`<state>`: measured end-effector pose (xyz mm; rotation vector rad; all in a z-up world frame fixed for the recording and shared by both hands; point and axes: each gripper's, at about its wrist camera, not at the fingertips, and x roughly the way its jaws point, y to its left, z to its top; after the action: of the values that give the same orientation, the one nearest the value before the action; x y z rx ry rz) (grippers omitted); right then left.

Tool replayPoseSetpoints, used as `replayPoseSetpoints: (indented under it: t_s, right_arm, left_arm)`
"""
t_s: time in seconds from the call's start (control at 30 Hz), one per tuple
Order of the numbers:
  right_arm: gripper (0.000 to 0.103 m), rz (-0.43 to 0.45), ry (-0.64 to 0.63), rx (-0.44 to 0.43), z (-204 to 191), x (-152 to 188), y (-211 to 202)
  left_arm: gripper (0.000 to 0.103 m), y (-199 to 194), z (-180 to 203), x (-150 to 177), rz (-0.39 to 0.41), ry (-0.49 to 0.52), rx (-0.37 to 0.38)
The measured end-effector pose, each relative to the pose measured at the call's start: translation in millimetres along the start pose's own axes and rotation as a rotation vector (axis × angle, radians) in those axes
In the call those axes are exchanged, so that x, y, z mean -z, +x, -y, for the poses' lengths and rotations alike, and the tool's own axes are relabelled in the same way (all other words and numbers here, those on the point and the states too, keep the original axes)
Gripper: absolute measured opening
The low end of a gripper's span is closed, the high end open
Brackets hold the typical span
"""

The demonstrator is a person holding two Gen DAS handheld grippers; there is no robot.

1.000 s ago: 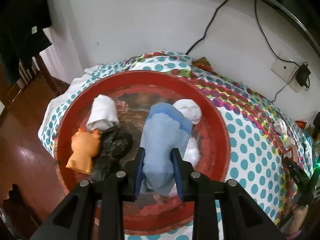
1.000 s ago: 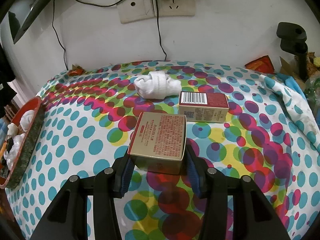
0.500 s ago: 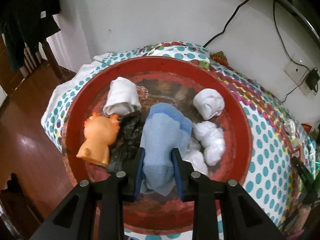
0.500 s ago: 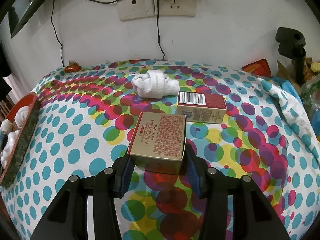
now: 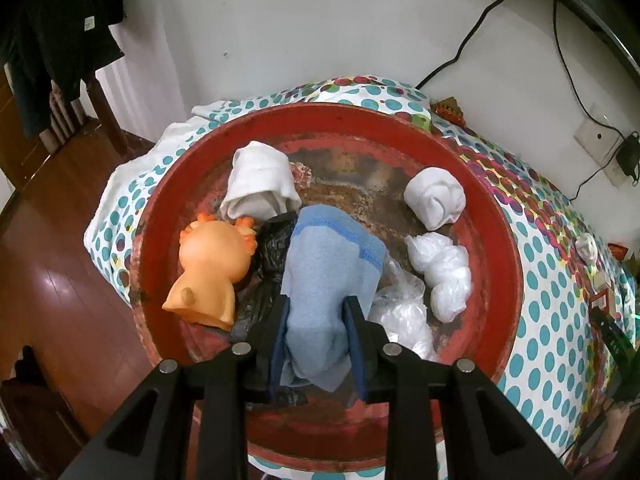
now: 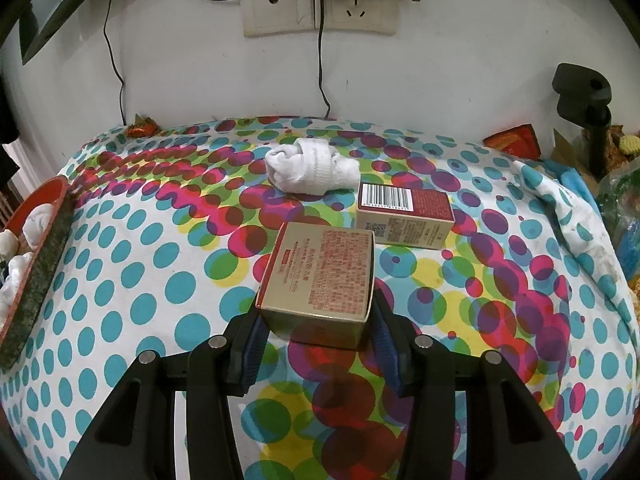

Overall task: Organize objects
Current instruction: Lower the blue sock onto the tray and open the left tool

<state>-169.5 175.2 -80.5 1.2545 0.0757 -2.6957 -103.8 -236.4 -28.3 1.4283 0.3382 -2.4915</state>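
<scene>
My left gripper (image 5: 316,344) is shut on a light blue cloth (image 5: 328,272) and holds it over a round red tray (image 5: 500,240). In the tray lie an orange toy animal (image 5: 208,264), a black plastic bag (image 5: 272,256), a white cloth bundle (image 5: 260,184), a white sock ball (image 5: 436,196) and white plastic bags (image 5: 444,276). My right gripper (image 6: 316,340) is shut on a gold and red box (image 6: 320,276) just above the dotted tablecloth. A second red box (image 6: 404,216) and a rolled white sock (image 6: 312,170) lie beyond it.
The tray's edge (image 6: 36,272) shows at the left of the right wrist view. A wall with sockets (image 6: 320,4) and cables stands behind the table. Clutter and a black stand (image 6: 584,100) sit at the right. Wooden floor (image 5: 52,280) lies left of the table.
The left gripper with the blue cloth has risen and pulled back over the tray, so more of the tray's contents show. The right gripper holds the box nearly still.
</scene>
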Motion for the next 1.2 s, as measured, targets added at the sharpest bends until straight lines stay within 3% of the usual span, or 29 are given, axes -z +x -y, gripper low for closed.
replayPoseSetpoints:
  t_s: [0.43,0.77,1.2]
  right_arm:
    - [0.046,0.000,-0.002,0.002,-0.2,-0.1,-0.3]
    - [0.045,0.029,-0.045,-0.021,-6.9,0.7,-6.1]
    - [0.045,0.039,-0.080,-0.036,-23.3,2.3,-17.7]
  left_arm:
    - [0.043,-12.7,-3.1,-0.8,-0.013,0.012,-0.028]
    - [0.043,-34.4,2.1,3.7,0.023,0.062,-0.074]
    - [0.043,-41.2,1.5,16.2,0.015,0.102,-0.074]
